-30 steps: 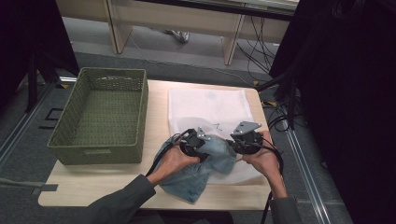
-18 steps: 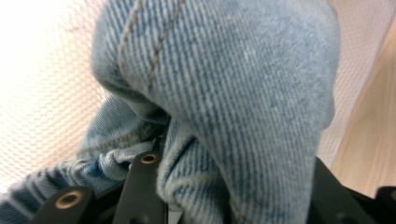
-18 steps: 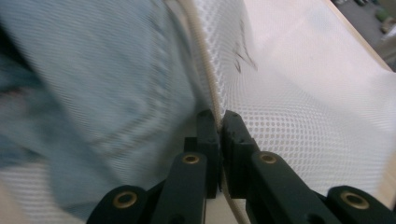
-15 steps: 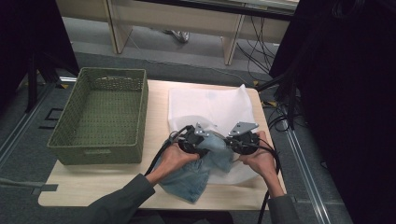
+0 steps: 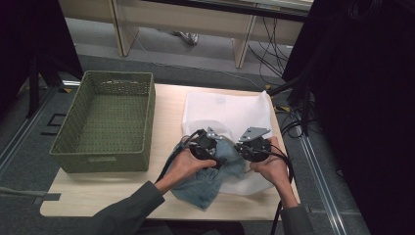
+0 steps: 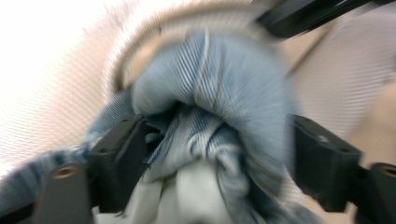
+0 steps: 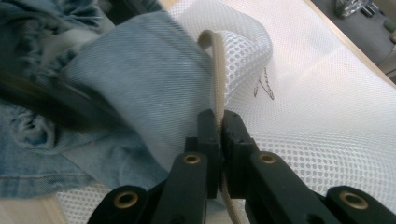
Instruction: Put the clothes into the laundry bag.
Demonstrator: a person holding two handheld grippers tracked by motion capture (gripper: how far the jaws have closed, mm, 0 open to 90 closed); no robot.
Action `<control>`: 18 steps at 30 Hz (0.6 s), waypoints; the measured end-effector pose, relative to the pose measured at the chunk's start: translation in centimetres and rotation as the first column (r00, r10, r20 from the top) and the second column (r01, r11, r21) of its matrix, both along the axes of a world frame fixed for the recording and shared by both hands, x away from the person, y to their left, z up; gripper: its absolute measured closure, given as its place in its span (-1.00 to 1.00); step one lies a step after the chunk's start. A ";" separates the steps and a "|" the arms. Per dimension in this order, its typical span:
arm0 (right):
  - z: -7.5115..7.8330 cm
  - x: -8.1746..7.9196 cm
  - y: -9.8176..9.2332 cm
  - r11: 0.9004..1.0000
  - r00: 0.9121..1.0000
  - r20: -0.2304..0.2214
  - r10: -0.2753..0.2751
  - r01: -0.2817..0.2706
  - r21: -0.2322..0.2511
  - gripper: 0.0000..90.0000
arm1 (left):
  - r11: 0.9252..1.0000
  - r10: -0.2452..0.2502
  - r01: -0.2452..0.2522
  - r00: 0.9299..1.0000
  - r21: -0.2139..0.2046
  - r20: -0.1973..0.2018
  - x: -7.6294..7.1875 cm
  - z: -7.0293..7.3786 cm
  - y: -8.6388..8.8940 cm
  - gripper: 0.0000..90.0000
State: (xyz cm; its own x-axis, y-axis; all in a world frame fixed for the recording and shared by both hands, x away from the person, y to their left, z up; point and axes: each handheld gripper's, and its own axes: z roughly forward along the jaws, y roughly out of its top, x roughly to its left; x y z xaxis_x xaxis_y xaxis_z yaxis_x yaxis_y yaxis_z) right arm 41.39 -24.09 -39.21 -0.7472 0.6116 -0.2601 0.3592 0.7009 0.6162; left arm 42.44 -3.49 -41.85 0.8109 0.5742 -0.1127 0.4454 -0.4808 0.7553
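**Denim goes into a mesh laundry bag, both grippers at its mouth**

The faded blue denim garment (image 5: 208, 183) lies bunched at the table's near edge, at six o'clock from the white mesh bag (image 5: 230, 112), its upper part entering the bag's opening. The left gripper (image 6: 205, 154) clenches a thick wad of denim between its jaws. The right gripper (image 7: 219, 123) is pinched tight on the bag's tan-edged rim (image 7: 215, 70), holding the mouth up. Over the last second the two grippers have drawn closer together and the left has pushed denim further toward the opening; stuffing appears under way, with most of the garment outside. A green woven basket (image 5: 105, 120) sits at nine o'clock, empty.
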 end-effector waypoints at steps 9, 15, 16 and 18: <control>-0.4 0.3 -0.3 1.000 1.000 0.001 -0.006 0.006 -0.001 0.95 | 0.996 0.081 -0.081 0.997 0.049 -0.014 0.3 0.2 7.2 -0.68; -0.4 0.4 -0.3 1.000 1.000 -0.002 0.004 -0.004 0.003 0.95 | 0.983 0.168 -0.163 0.983 0.080 -0.068 2.1 -2.5 7.0 -0.68; -0.4 0.3 -0.2 1.000 1.000 -0.008 -0.007 0.007 0.005 0.95 | 0.983 0.168 -0.163 0.983 0.080 -0.068 2.1 -2.5 7.0 -0.68; -0.5 0.5 -0.3 1.000 1.000 -0.014 0.017 -0.017 0.003 0.95 | 0.982 0.178 -0.174 0.982 0.071 -0.066 2.2 -2.6 6.9 -0.68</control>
State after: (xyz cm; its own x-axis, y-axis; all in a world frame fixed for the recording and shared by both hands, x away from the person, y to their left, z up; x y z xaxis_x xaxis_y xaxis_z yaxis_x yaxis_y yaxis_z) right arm 41.91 -24.41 -39.75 -0.7608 0.5998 -0.2477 0.3559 0.7048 0.6137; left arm 44.62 3.39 -44.41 0.6878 0.7152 -0.1245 0.5790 -0.4370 0.6883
